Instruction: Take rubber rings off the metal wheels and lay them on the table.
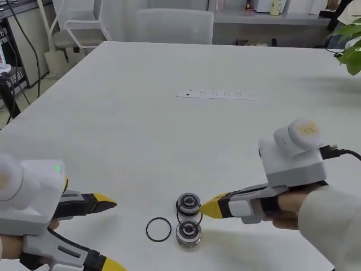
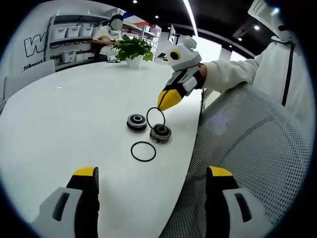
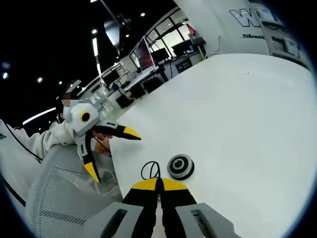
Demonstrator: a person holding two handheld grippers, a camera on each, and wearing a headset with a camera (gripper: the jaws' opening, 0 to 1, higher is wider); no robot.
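White tabletop [image 1: 141,130] carries two metal wheels low in the centre of the head view: the upper wheel [image 1: 188,203] sits just above the lower wheel [image 1: 188,232], the two close together. A loose ring [image 1: 158,229] lies flat on the tabletop just left of the lower wheel, apart from it.

The right gripper [image 1: 205,208] comes in from the right of the frame with its yellow fingers [image 3: 171,185] clenched on a held ring [image 2: 148,117]. In the left gripper view this ring stands upright below the yellow tips, its bottom edge down at one wheel; whether it is fully clear of that wheel cannot be told. In the right gripper view the ring rises just above the closed fingers, with one wheel just to its right.

The left gripper [image 1: 111,232] is at the lower left of the head view. Its fingers [image 2: 86,174] are spread wide and released, grasping nothing, well short of the wheels.
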